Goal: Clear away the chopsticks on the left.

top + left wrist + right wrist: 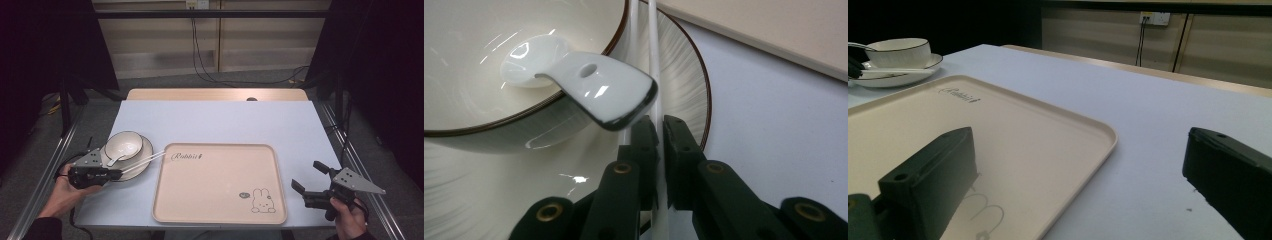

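We see the 2 slim white plastic chopsticks lying across the striped ceramic plate, and the left claw has them pinched between its black jaws near the ends closest to us. We judge them light, stiff and glossy, so they could slip or scissor apart; a grip square across both sticks looks safest. Just left of that claw, the white ceramic spoon overhangs the rim of the cream brown-rimmed bowl and could be knocked. Right of the claw lies the beige rabbit-print tray on the pale blue surface. Beyond the tray, the right claw stands wide and empty.
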`<action>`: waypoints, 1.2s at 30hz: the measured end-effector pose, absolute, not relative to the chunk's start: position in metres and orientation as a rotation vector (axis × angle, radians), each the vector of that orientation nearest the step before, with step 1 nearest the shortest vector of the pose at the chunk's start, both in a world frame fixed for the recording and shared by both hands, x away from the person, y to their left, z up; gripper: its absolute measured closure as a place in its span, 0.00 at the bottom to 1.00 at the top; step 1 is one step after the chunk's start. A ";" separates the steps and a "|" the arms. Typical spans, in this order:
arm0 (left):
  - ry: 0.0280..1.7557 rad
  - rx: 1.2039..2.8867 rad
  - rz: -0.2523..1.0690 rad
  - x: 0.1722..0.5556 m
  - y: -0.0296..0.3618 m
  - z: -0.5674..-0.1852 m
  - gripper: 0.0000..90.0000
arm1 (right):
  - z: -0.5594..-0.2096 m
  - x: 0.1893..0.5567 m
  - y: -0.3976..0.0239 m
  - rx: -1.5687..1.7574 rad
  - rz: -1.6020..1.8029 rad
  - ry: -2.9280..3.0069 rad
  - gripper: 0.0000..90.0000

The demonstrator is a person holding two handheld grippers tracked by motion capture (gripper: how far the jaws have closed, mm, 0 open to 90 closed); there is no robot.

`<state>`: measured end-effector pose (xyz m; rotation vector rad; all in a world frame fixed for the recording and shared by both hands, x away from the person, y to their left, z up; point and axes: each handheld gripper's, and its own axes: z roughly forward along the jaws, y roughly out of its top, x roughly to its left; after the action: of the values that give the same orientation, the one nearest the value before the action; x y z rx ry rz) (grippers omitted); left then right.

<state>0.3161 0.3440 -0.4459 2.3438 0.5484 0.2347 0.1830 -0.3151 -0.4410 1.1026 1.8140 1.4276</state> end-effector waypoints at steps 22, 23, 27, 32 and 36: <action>0.765 2.138 0.209 0.280 0.342 -0.419 0.94 | -0.441 0.183 -0.315 1.103 1.433 1.810 0.00; 0.770 2.129 0.211 0.276 0.340 -0.418 0.94 | -0.441 0.183 -0.315 1.101 1.436 1.813 0.00; 0.844 2.064 0.225 0.259 0.328 -0.415 0.94 | -0.441 0.183 -0.315 1.092 1.437 1.812 0.00; 0.921 2.008 0.199 0.245 0.308 -0.408 0.94 | -0.441 0.183 -0.314 1.092 1.434 1.810 0.00; 0.991 1.983 0.203 0.239 0.293 -0.402 0.94 | -0.440 0.183 -0.314 1.094 1.440 1.813 0.00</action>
<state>0.2386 0.2927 -0.4024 1.9828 0.9910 0.2025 0.1831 -0.3140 -0.4404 1.0937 1.8132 1.4401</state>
